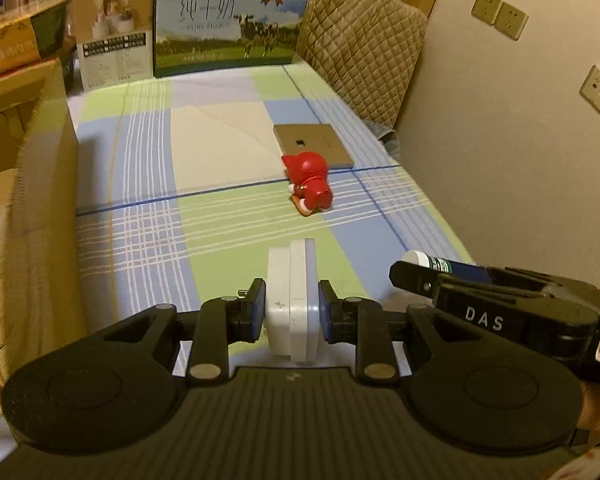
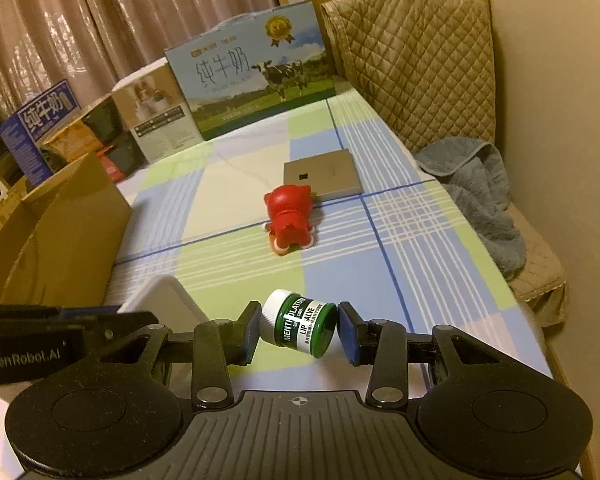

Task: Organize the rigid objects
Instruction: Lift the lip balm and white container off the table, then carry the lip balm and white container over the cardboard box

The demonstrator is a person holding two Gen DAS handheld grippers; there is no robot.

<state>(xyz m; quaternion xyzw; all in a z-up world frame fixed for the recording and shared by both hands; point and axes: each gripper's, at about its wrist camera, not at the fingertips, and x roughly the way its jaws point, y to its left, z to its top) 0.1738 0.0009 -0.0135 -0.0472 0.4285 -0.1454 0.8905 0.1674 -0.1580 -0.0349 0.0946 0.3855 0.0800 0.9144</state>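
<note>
Both grippers carry something. Left gripper (image 1: 292, 312) is closed on a white adapter (image 1: 291, 300), pads pressing its two flat sides, and holds it above the near part of the checked cloth (image 1: 148, 200). Right gripper (image 2: 298, 330) is closed on a green lip salve jar (image 2: 298, 322), which lies tilted between the pads, white cap to the left. The two grippers are just beside each other at the near edge.

Two things are picked up, but neither is put in a place yet. On the cloth, farther away, a red toy (image 2: 289, 220) lies on its side, touching or almost touching a flat grey box (image 2: 322, 176) behind it. These two look untouched.

At the left stands an open cardboard box (image 2: 60, 232), perhaps the place for the things; I cannot tell. I judge that most of the task is left.
</note>
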